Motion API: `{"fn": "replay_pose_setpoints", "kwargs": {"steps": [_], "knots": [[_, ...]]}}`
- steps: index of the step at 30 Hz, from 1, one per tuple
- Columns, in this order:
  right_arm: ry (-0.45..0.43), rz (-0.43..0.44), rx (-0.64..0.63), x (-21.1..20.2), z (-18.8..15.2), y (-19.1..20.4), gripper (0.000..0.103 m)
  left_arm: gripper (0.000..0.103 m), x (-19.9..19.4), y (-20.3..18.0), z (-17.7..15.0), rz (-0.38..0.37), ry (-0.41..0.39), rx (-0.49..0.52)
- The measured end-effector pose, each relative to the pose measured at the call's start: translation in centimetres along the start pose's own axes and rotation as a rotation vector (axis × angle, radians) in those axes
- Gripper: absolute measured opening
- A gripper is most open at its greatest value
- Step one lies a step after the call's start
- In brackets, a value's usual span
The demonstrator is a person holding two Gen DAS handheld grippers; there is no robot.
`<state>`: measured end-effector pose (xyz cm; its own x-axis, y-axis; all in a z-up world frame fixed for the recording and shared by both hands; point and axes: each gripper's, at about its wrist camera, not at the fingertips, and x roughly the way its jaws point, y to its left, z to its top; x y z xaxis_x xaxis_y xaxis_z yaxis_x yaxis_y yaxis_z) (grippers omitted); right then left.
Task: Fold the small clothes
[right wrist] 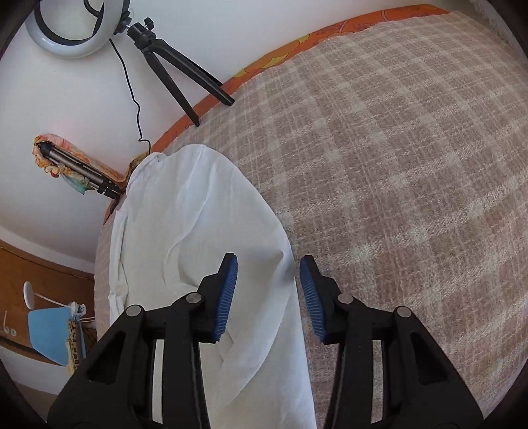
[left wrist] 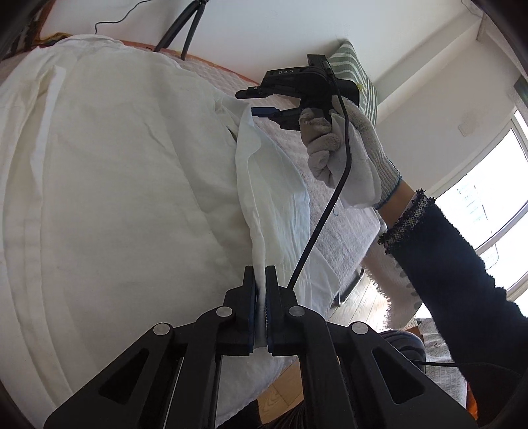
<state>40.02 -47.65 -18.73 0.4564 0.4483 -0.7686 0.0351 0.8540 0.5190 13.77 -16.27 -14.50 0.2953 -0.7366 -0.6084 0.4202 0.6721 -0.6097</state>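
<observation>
A white garment (left wrist: 115,171) lies spread on the checked bed cover (left wrist: 336,217). My left gripper (left wrist: 261,280) is shut on a raised fold of the garment's edge and holds it up. My right gripper (left wrist: 260,104) shows in the left wrist view, held by a gloved hand, open just above the garment's far edge. In the right wrist view the right gripper (right wrist: 268,264) is open and empty, its blue pads (right wrist: 227,293) straddling the right edge of the white garment (right wrist: 198,237) over the bed cover (right wrist: 396,165).
A tripod (right wrist: 178,69) with a ring light (right wrist: 72,29) stands at the bed's far edge by the wall. A second tripod (right wrist: 79,171) lies at the corner. A striped pillow (left wrist: 356,76) leans on the wall. Wooden floor (left wrist: 363,297) shows beyond the bed.
</observation>
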Motion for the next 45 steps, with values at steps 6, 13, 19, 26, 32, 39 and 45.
{"fn": "replay_pose_setpoints", "kwargs": {"steps": [6, 13, 19, 26, 32, 39, 45], "knots": [[-0.036, -0.085, -0.09, -0.4, 0.1, 2.9, 0.006, 0.002, -0.5, -0.6, -1.4, -0.023, -0.018, -0.03], [-0.117, -0.087, -0.278, -4.3, -0.7, 9.7, 0.005, 0.002, -1.9, -1.8, -4.2, -0.06, -0.043, -0.046], [-0.054, -0.129, -0.488, -1.3, -2.4, 16.6, 0.005, 0.002, -2.7, -2.1, -6.6, -0.071, -0.045, -0.068], [0.086, -0.195, -0.576, 6.8, -5.2, 18.7, 0.005, 0.002, -2.5, -1.4, -7.6, -0.063, -0.025, -0.085], [0.014, -0.048, -0.467, 1.9, -4.5, 16.3, 0.041, 0.002, -2.8, -1.4, -7.3, -0.06, -0.015, -0.062], [-0.081, 0.066, -0.223, -5.6, -4.9, 7.3, 0.047, 0.002, -2.4, -1.3, -7.0, -0.065, -0.007, -0.06], [0.023, 0.047, -0.11, -1.9, -6.8, 3.1, 0.047, 0.002, -1.8, -1.3, -6.8, -0.038, 0.016, -0.05]]}}
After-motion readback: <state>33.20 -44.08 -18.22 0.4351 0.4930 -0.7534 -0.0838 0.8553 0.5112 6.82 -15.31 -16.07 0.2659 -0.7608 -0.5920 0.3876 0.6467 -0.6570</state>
